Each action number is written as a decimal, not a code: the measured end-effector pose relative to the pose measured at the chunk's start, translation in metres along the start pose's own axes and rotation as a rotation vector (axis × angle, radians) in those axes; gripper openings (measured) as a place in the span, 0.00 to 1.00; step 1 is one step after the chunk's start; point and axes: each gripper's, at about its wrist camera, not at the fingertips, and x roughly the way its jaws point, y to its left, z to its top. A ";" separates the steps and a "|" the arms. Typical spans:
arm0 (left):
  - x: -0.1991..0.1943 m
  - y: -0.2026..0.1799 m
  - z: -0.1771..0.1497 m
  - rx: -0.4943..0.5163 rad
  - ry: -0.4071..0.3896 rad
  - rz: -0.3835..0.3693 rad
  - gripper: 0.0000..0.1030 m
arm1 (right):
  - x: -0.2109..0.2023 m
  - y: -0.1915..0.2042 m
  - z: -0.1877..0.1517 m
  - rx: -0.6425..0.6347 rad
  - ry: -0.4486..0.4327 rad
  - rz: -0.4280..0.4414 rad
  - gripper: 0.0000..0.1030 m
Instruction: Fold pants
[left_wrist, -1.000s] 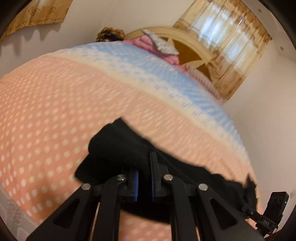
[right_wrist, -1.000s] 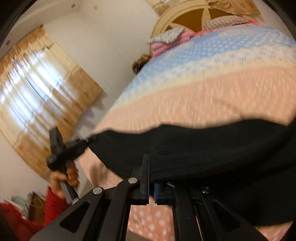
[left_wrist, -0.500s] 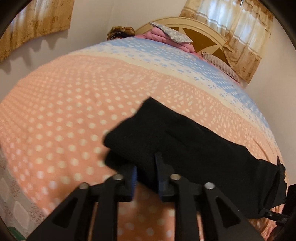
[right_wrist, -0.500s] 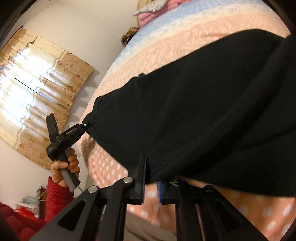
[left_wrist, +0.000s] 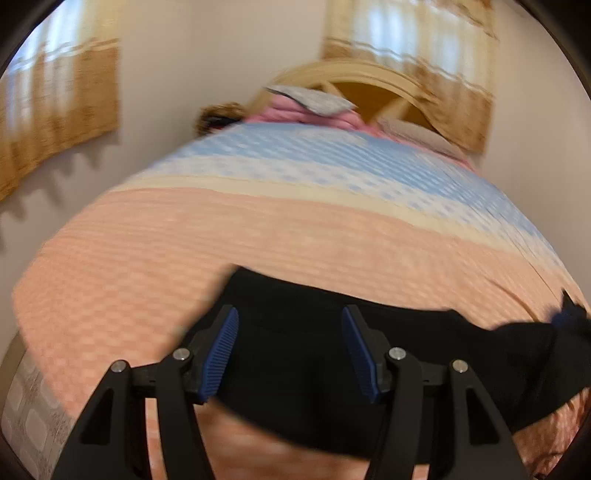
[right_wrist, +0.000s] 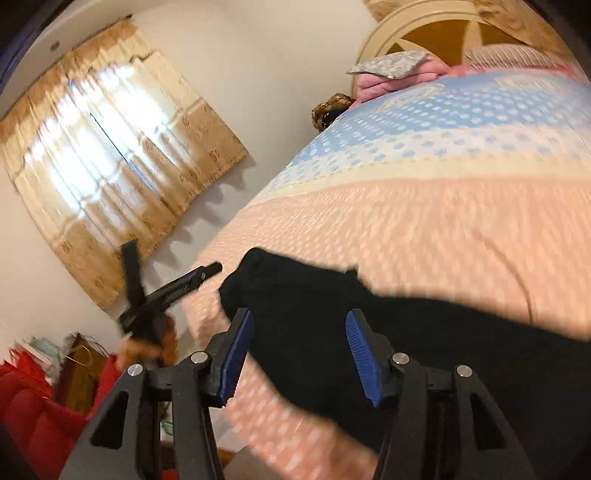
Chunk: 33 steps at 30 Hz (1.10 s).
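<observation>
Pants (left_wrist: 332, 369): showing plain black. Bedspread (left_wrist: 184, 258): showing peach with pale dots, turning cream then blue-checked toward 12 o'clock. Curtains (right_wrist: 110, 177): glowing tan, patterned. Tongs' pads (right_wrist: 236, 358): showing blue.

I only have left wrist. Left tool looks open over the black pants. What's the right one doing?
Observer: Right tool is open too, blue pads apart, nothing pinched, black pants lying beyond it.
Operator: Can you see my left tool from there?
Observer: Yes, the left tool shows in the right wrist view at the bed's left edge, its tip just off the pants corner, not touching cloth.
Operator: Anything off the bed on that side?
Observer: Red fabric low at the left, by the hand that holds the left tool.
</observation>
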 end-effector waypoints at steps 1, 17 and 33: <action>0.005 -0.009 -0.003 0.001 0.018 -0.020 0.59 | 0.013 -0.003 0.007 -0.009 0.012 -0.011 0.53; 0.023 -0.053 -0.047 0.090 0.087 0.016 0.59 | 0.121 -0.017 0.014 0.020 0.256 0.023 0.53; 0.030 -0.057 -0.047 0.083 0.097 0.007 0.60 | 0.144 -0.019 0.013 0.072 0.342 0.066 0.53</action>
